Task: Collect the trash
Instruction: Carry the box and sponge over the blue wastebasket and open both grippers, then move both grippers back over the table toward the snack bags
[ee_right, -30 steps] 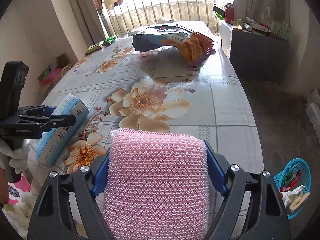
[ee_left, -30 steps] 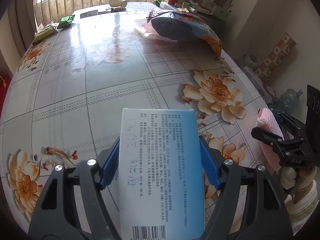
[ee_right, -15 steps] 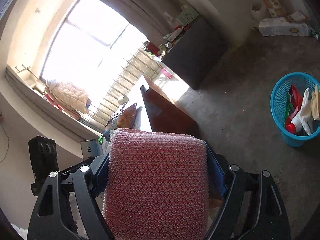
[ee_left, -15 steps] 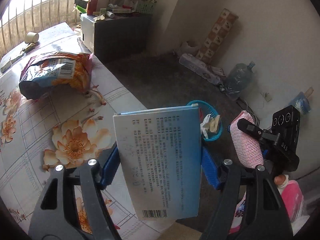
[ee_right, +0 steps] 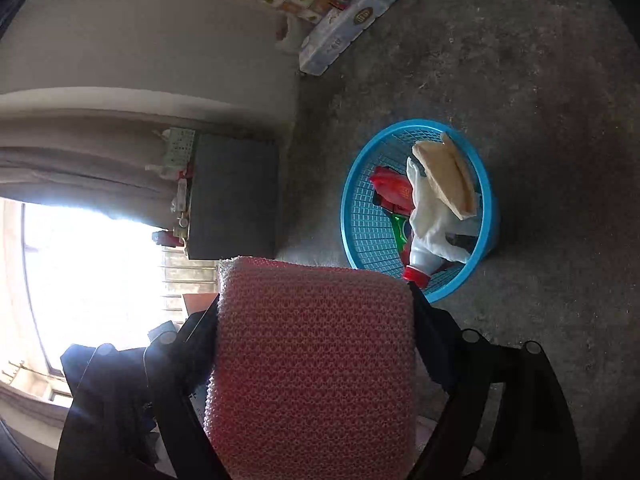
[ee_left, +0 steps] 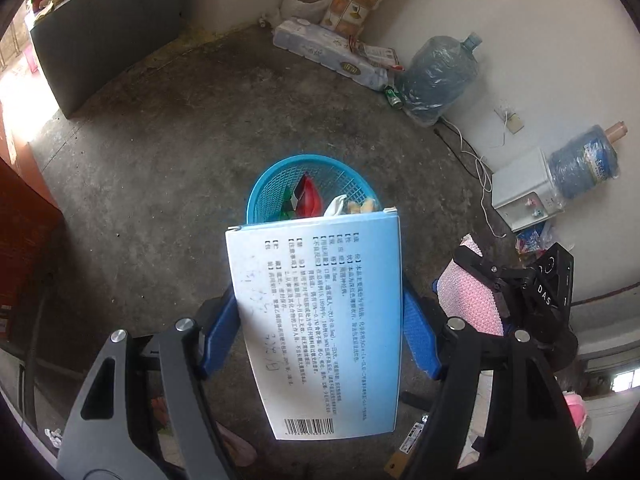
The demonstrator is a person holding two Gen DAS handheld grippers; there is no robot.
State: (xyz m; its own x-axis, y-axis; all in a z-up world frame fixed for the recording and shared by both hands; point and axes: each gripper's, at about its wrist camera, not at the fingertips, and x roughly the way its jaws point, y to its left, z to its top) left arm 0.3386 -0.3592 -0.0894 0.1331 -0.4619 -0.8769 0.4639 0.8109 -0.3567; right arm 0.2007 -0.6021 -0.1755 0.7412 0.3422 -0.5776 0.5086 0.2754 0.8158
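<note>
Pale blue printed box (ee_left: 320,320), barcode at base

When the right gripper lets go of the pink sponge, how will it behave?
The pink sponge looks soft and netted, so it is probably light and grippy. It should drop without rolling. The blue basket lies beyond it, so it might miss.

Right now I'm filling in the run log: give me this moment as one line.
left gripper: shut on blue box | right gripper: shut on pink sponge | blue basket: on floor, holds trash | neither item dropped yet
</note>
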